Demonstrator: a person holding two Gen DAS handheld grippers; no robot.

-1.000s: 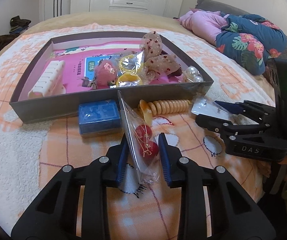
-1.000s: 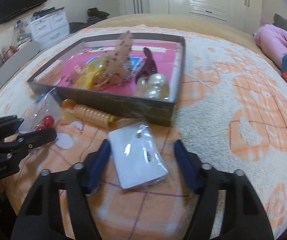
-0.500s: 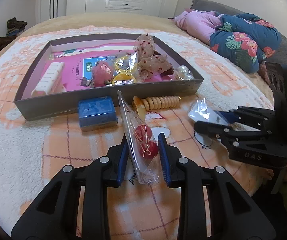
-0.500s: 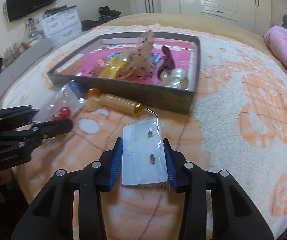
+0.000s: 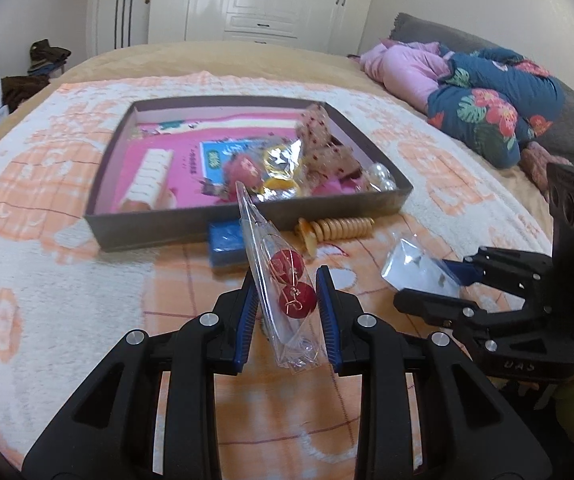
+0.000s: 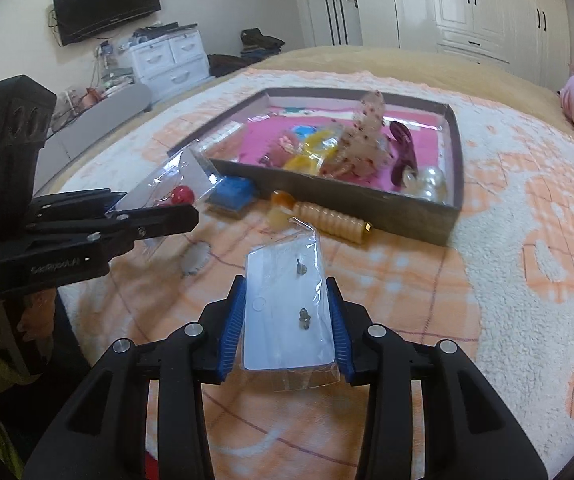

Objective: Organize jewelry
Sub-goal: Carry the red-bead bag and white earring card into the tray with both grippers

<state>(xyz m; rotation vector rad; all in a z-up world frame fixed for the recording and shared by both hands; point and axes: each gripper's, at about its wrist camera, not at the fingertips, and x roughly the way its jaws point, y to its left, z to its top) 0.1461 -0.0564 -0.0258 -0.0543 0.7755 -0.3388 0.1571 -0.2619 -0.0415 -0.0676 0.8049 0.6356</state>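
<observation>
Left claw [image 5: 287,312] of mine clamps a clear bag of red ball earrings [image 5: 283,284], long axis tilted away toward the grey tray [image 5: 247,220]; right claw [image 6: 287,320] pinches a carded stud packet [image 6: 287,312], pointing forward. Both above orange-white blanket [image 5: 67,280] on a bed; white wardrobes [image 5: 267,0] behind

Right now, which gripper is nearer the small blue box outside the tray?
Left. The left gripper, holding the red earring bag, sits just before the blue box; the right gripper is off to its right.

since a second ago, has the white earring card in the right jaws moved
Yes. The card then lay on the blanket between open jaws; now the right gripper is shut on it and it sits higher, further from the tray.
</observation>
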